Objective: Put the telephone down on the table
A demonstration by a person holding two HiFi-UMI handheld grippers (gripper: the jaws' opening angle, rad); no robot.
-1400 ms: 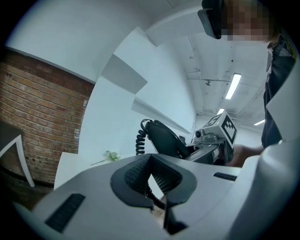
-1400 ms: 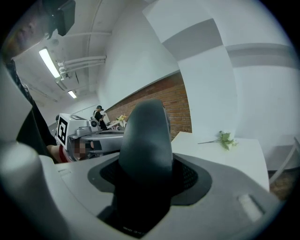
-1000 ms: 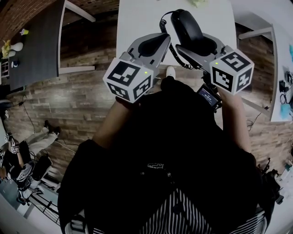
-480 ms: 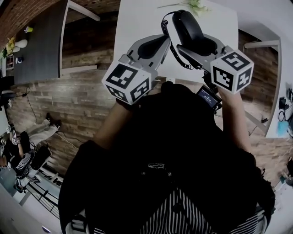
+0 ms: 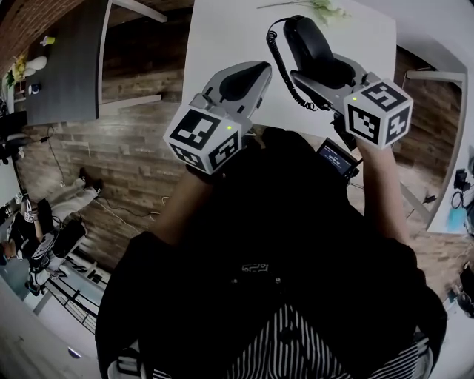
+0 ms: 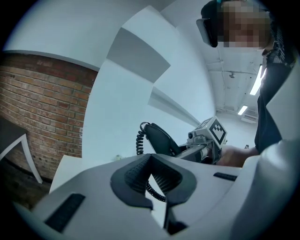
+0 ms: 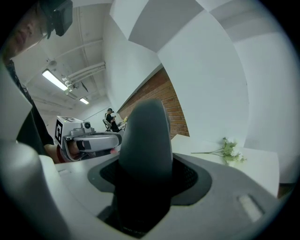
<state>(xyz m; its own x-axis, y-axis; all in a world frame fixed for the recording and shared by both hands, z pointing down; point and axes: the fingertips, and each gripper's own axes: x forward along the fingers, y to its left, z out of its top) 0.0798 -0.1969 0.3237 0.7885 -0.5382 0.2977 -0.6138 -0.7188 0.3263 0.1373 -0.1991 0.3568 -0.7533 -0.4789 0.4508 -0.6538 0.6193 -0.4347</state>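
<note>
Looking down from the head camera, I see a white surface (image 5: 222, 37) ahead of me, with both grippers held out over its near edge. My right gripper (image 5: 326, 74) carries the telephone (image 5: 307, 44), a black handset. Its fingers (image 7: 194, 180) are pinched on the lower end, so the rounded upper end points away from me toward the middle of the surface. From the left gripper view the telephone looks raised above the surface rather than resting on it. A black coiled cord (image 5: 280, 66) runs down from the far end of the telephone, over the surface and back toward its near edge.

My left gripper (image 5: 252, 74) hovers over the near edge of the surface, left of the telephone and apart from it. Its fingers (image 6: 131, 171) are pressed together with nothing between them.

A sprig of small pale flowers (image 5: 318, 9) lies at the far edge of the surface. Left of the surface stands a dark table (image 5: 59, 59), on a floor of wood planks (image 5: 133, 141). A brick wall (image 6: 42, 108) rises behind the surface on its left side.
</note>
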